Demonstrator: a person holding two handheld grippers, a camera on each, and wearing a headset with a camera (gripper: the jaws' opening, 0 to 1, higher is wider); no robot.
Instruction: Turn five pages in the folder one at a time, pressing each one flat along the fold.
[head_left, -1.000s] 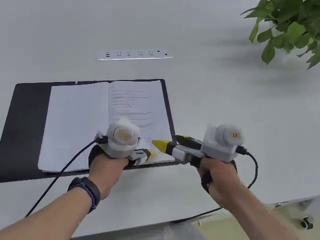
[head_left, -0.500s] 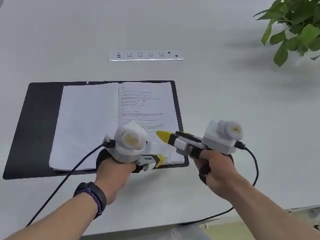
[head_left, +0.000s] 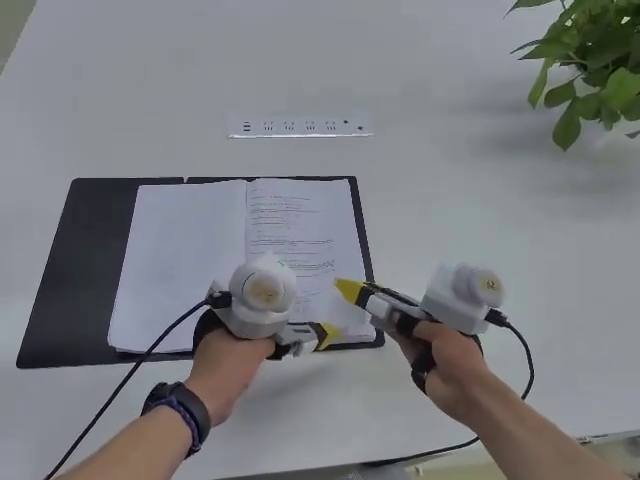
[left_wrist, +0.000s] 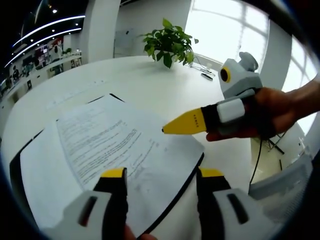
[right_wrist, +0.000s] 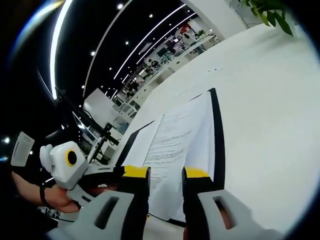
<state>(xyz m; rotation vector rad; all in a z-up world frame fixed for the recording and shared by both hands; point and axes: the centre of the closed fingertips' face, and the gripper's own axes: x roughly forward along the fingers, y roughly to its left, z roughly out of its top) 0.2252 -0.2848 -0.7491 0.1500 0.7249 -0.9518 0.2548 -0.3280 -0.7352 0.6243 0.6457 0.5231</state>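
Note:
The black folder (head_left: 60, 270) lies open on the white table, with a blank left page (head_left: 185, 250) and a printed right page (head_left: 300, 230). My left gripper (head_left: 318, 335) sits at the folder's near edge by the printed page's lower right corner. In the left gripper view it (left_wrist: 162, 175) is open, with its jaws wide apart on either side of that corner of the page (left_wrist: 110, 140). My right gripper (head_left: 348, 291) points left, just over the page's right edge. Its jaws (right_wrist: 166, 172) stand a narrow gap apart, with the page (right_wrist: 175, 135) showing beyond them.
A white power strip (head_left: 300, 127) lies behind the folder. A potted plant (head_left: 590, 60) stands at the far right. Cables trail from both grippers towards the table's near edge. Bare white table surrounds the folder on the right and front.
The head camera has shifted, so the folder sits lower and further right in the picture. The right gripper's tip has moved a little further over the printed page. The left gripper holds its place.

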